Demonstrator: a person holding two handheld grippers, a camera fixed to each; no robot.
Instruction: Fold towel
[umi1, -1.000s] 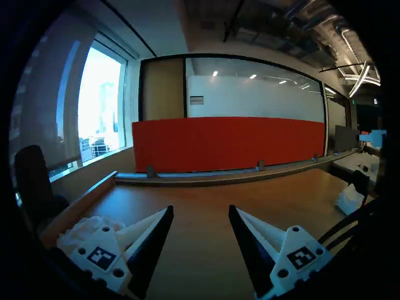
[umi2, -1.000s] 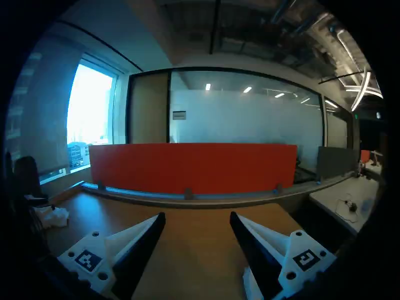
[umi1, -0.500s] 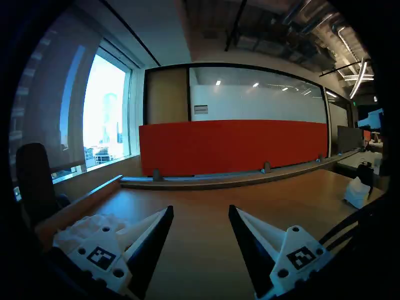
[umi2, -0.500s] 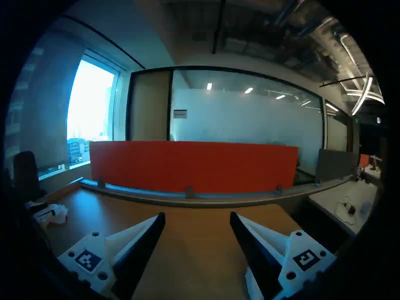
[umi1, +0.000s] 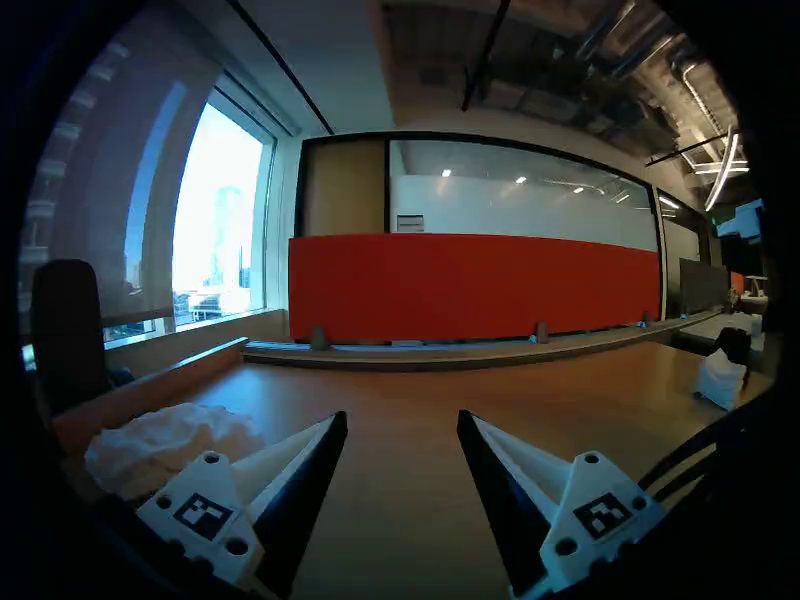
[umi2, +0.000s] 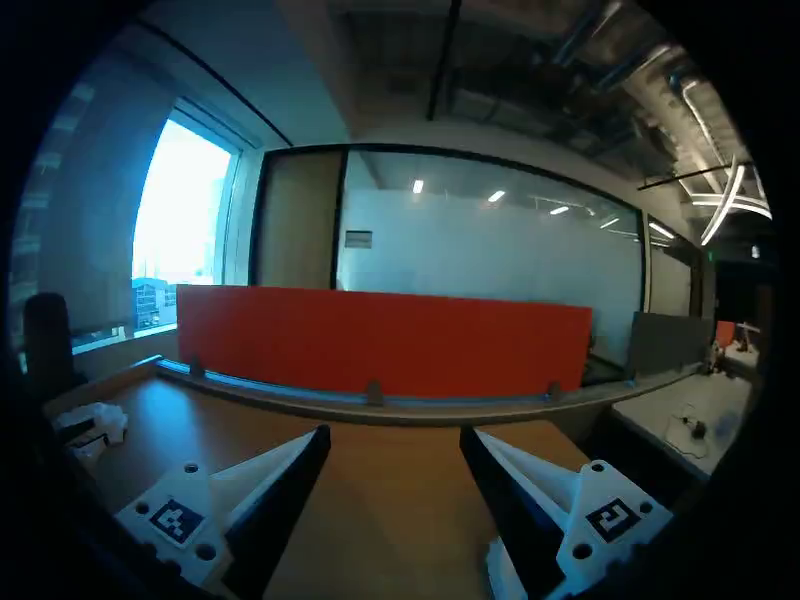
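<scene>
A crumpled white towel (umi1: 160, 448) lies on the wooden table (umi1: 420, 395), at the lower left of the left gripper view and partly behind my left finger. My left gripper (umi1: 401, 416) hovers low over the table, open, with nothing between its fingers. My right gripper (umi2: 395, 431) is open too and holds nothing, above the bare wood of the table (umi2: 390, 470). Far left in the right gripper view sits a small white lump (umi2: 90, 424), too small to tell whether it is the towel.
A red partition (umi1: 470, 285) on a rail closes the table's far edge, with a glass wall behind. A black chair (umi1: 62, 335) stands by the bright window at left. A small white object (umi1: 720, 378) rests at the table's right end. A second desk (umi2: 690, 420) lies beyond.
The left gripper view has turned slightly left and more of the towel shows beside the left finger. The right gripper view has drifted only a little. Both grippers stay open.
</scene>
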